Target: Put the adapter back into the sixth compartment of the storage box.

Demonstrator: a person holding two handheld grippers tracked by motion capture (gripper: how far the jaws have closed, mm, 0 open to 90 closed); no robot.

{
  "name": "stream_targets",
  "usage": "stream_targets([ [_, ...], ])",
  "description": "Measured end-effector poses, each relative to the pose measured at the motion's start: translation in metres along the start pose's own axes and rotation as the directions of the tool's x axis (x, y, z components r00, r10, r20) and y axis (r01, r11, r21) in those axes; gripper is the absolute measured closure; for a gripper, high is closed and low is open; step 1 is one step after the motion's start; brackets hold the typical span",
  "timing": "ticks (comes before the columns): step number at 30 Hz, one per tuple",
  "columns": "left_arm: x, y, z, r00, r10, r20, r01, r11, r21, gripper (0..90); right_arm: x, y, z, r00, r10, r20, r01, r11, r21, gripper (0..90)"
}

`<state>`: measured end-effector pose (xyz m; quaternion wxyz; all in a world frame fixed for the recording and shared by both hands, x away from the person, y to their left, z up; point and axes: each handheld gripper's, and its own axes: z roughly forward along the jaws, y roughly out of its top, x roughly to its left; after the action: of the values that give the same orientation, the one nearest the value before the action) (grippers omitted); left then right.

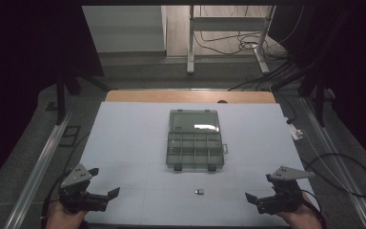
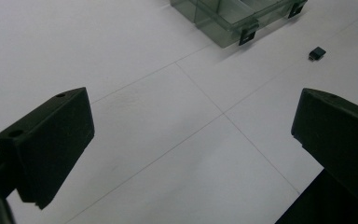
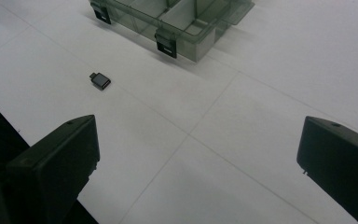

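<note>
A clear grey compartment box [image 1: 194,140] lies open at the middle of the white table, its lid folded back and its two black latches facing me. A small dark adapter-like part [image 1: 199,192] rests on the table in front of the box; it also appears as the small part [image 2: 317,52] and the small part [image 3: 100,80]. My left gripper [image 1: 104,182] hovers open at the near left corner, empty. My right gripper [image 1: 259,186] hovers open at the near right, empty too. The box corner [image 2: 233,23] and box front [image 3: 177,32] lie beyond the jaws.
The white table sheet [image 1: 133,143] ends in a wooden strip [image 1: 190,96] at the far edge. Metal rails [image 1: 38,167] run along both sides. Cables [image 1: 348,167] lie on the floor to the right, and a desk frame [image 1: 228,28] stands beyond.
</note>
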<state>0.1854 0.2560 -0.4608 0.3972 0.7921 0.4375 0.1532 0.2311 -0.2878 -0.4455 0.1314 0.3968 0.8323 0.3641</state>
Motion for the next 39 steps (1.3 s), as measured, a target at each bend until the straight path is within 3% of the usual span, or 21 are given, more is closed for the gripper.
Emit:
stream_targets([
  [17,0.000,0.000,0.001,0.9999,-0.005,0.009,0.004,0.9998,0.017,0.0,0.005,0.020,0.030,0.9947,-0.053,-0.088,0.053,0.999,0.003,0.0],
  [28,0.000,0.000,0.001,0.9999,-0.002,0.015,0.002,0.9997,0.025,0.0,0.016,0.030,0.048,0.9881,-0.071,-0.136,0.079,0.996,0.048,0.0],
  [39,0.000,0.000,0.002,0.9999,0.001,0.015,-0.002,0.9996,0.028,0.0,0.032,0.038,0.066,0.9775,-0.117,-0.175,0.135,0.986,0.095,0.0],
])
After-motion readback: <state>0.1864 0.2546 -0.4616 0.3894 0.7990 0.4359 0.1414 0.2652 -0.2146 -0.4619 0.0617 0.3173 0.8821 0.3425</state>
